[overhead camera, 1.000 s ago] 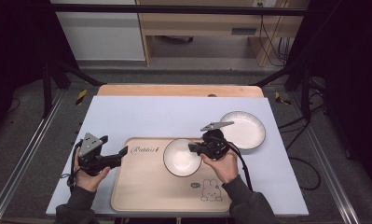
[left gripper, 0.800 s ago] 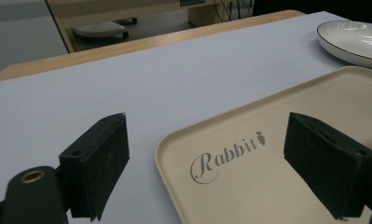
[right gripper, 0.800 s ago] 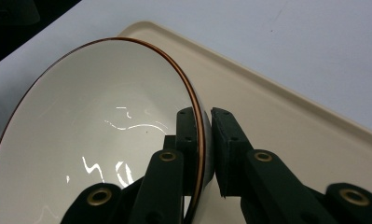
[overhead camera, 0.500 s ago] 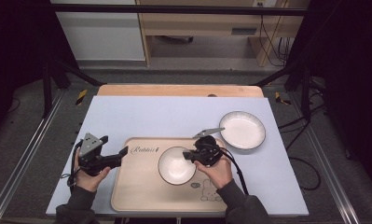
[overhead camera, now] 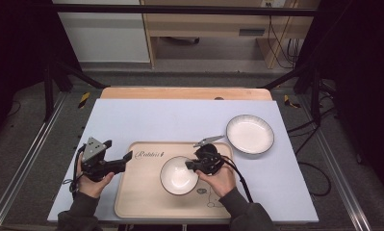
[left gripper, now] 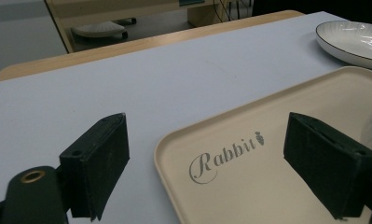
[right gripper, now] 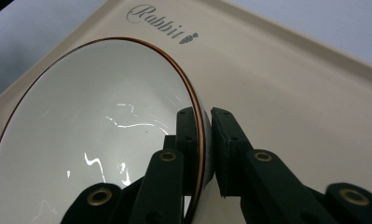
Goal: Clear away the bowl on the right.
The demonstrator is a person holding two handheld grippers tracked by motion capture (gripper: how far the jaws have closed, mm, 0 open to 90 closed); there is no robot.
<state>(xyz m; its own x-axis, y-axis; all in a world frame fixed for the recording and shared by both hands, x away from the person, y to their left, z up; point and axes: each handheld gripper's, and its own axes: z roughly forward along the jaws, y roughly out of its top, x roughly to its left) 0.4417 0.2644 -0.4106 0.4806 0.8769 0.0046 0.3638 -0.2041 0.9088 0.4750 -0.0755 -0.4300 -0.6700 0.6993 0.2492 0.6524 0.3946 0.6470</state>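
Wooden table (overhead camera: pixel 185 92) w/ pale blue mat (overhead camera: pixel 180 120) over most of it. Grey floor (overhead camera: pixel 26 139) around. Black frame legs (overhead camera: pixel 50 82) both sides, top bar (overhead camera: pixel 189 8) across. Behind: white cabinet (overhead camera: pixel 103 33), wooden shelf unit (overhead camera: pixel 213 24) w/ cables (overhead camera: pixel 276 33) hanging at rt. Far edges dark. Light even, from overhead.

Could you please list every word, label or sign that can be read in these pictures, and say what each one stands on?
"Rabbit", in grey script with a small carrot sign after it: on the beige tray, near its far left corner.
A small printed figure with tiny lettering near the tray's near right corner, by the right hand: too small to read.
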